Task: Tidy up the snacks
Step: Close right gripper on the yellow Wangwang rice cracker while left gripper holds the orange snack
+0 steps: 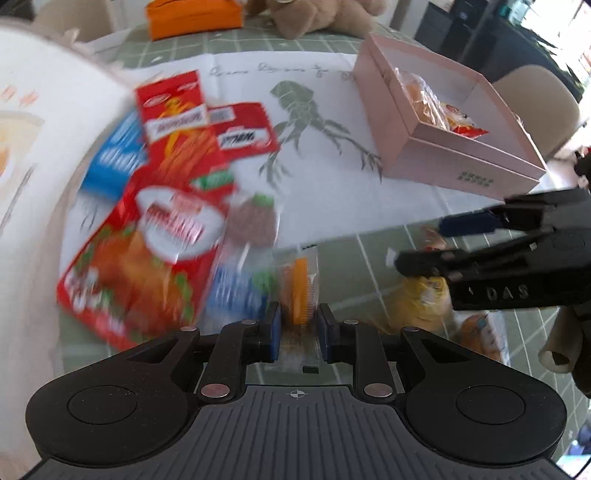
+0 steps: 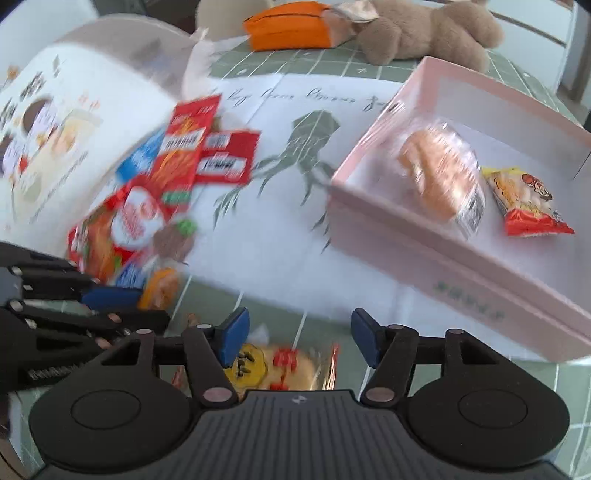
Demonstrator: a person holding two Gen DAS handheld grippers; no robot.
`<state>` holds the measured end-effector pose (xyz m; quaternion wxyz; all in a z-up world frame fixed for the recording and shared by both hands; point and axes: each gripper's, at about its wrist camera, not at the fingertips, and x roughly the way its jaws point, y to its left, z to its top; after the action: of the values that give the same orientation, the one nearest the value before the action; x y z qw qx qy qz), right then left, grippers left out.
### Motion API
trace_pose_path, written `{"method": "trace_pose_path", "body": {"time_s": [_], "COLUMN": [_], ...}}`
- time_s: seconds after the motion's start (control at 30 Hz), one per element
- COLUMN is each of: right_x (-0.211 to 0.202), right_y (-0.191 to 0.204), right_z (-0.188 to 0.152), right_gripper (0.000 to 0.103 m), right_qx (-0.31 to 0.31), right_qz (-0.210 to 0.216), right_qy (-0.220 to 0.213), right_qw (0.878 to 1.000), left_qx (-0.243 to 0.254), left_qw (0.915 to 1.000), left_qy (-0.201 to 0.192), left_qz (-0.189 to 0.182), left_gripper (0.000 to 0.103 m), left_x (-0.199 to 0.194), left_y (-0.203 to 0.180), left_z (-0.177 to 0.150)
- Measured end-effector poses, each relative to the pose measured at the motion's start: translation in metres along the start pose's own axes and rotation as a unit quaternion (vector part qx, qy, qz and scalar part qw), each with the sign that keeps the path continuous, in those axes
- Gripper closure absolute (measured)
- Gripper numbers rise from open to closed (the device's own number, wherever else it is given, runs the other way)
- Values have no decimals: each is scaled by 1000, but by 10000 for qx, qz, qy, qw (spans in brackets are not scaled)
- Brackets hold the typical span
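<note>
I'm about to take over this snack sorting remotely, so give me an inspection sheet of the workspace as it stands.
Surface: green gridded table mat under a white paper sheet printed with a plant drawing.
Job's things: open pink cardboard box holding a clear-wrapped orange bun and a yellow-red snack packet; loose heap of red and blue snack packets lies outside the box.
Clutter: brown plush toy, orange pouch, large white printed bag.
Grippers: left gripper closed on a clear-wrapped orange snack; right gripper open above a yellow wrapped cake.
Cables: nothing seen.
Surroundings: beige chair behind the table.
</note>
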<state>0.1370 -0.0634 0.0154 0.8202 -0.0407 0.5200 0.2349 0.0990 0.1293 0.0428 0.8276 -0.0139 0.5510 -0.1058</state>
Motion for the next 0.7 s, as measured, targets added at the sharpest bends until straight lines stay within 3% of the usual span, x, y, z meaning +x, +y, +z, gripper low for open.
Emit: {"method": "trace_pose_path", "body": {"time_s": [0.2,0.33,0.43,0.7], "right_x": [-20,-37,-41,-24], "right_y": [11,10,13,10], "right_z": [-30,-38,-45,-53], "right_gripper": [37,35,28,23], "right_qx": [-470,-162,-24,670], "right_qz": [-602,-392,-404,-249], "right_qy": [14,-19,36,144], "right_qw": [9971,9991,9992,9973], "left_qx": [-296,-283,-180,-113], "left_qw": [9995,9995,9997,9998], "left_qy": [-78,-84,-24,6], "left_qz": [33,97,142,133], "left_gripper": [79,78,76,76], "left_x": [-10,-13,-11,-8], "left_y": [7,4,-3,-10], "left_z": [-26,-33,-35,-34]}}
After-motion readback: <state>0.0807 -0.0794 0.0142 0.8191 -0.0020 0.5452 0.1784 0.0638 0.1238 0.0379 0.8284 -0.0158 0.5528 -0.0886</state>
